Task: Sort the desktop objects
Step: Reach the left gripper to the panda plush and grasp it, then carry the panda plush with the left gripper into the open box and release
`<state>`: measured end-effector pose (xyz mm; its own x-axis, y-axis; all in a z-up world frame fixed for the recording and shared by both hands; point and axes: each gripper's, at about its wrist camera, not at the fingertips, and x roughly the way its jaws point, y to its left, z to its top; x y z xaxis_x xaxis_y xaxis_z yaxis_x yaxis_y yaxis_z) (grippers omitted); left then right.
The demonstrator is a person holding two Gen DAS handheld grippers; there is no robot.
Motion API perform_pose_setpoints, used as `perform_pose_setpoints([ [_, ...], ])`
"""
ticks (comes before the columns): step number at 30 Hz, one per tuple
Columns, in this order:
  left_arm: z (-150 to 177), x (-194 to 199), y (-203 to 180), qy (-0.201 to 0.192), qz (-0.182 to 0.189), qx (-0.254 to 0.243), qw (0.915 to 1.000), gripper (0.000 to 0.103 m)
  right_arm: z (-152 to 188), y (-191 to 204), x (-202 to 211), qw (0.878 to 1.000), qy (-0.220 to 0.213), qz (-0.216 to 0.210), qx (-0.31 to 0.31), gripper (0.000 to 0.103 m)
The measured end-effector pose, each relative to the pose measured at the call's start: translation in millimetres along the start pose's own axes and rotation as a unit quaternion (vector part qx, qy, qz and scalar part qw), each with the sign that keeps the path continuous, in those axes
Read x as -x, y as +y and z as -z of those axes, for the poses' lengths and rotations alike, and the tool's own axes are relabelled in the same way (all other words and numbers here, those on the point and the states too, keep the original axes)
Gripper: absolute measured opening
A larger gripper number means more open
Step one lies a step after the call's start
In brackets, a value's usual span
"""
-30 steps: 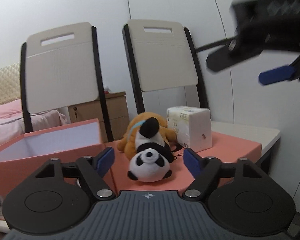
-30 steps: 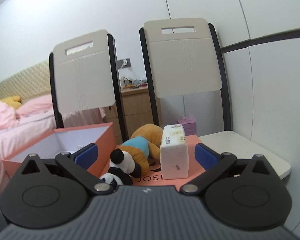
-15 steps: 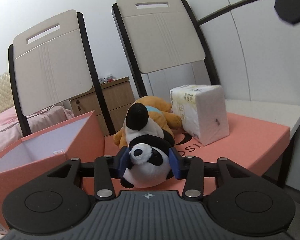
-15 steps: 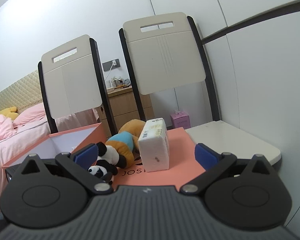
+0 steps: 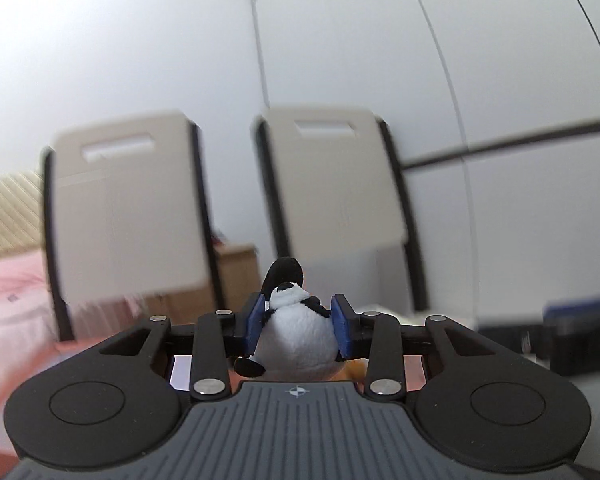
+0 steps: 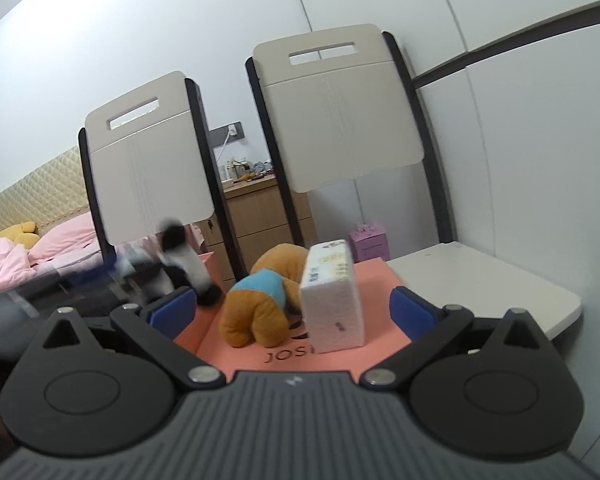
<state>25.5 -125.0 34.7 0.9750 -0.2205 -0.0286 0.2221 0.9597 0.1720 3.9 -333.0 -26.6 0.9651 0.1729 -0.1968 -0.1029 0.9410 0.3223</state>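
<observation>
Left gripper grips panda plush; background blurred.
Right gripper open, lower centre; orange plush partly hidden behind tissue pack.

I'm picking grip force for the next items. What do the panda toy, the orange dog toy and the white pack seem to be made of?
Panda toy: soft plush, fuzzy pile, dented between the left gripper pads.
Orange dog toy: plush too, matte nap, rounded stuffed limbs.
White pack: probably tissues in thin plastic film, with a slight sheen and printed label.

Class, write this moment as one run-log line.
left gripper: shut on panda plush | right gripper: open, empty | on pink lid: orange plush, tissue pack
</observation>
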Motion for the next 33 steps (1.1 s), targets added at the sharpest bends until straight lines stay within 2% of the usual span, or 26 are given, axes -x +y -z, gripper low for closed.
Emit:
perform_pose_setpoints([
  [3, 3, -7, 25, -0.002, -0.045, -0.001, 0.999, 0.041, 2, 13, -12, 1.0, 0.011, -0.015, 0.004, 0.103],
  [9, 49, -43, 65, 0.052, -0.08, 0.012, 0.9954, 0.041, 8, 38, -40, 0.998, 0.039, -0.04, 0.021, 0.103],
  [17, 83, -69, 89, 0.126, -0.078, 0.046, 0.9878, 0.043, 16, 60, -71, 0.996, 0.07, -0.044, 0.039, 0.103],
  [20, 84, -69, 97, 0.134, -0.077, 0.058, 0.9863, 0.043, 17, 61, -78, 0.995, 0.077, -0.04, 0.04, 0.103],
  [25, 81, -66, 100, 0.136, -0.087, 0.057, 0.9852, 0.06, 18, 62, -82, 0.995, 0.08, -0.043, 0.038, 0.103],
  [27, 78, -63, 97, 0.127, -0.085, 0.052, 0.9869, 0.074, 18, 63, -82, 0.995, 0.077, -0.045, 0.04, 0.103],
  [33, 61, -42, 90, 0.09, -0.096, 0.016, 0.9912, 0.088, 18, 66, -80, 0.996, 0.067, -0.043, 0.042, 0.103],
])
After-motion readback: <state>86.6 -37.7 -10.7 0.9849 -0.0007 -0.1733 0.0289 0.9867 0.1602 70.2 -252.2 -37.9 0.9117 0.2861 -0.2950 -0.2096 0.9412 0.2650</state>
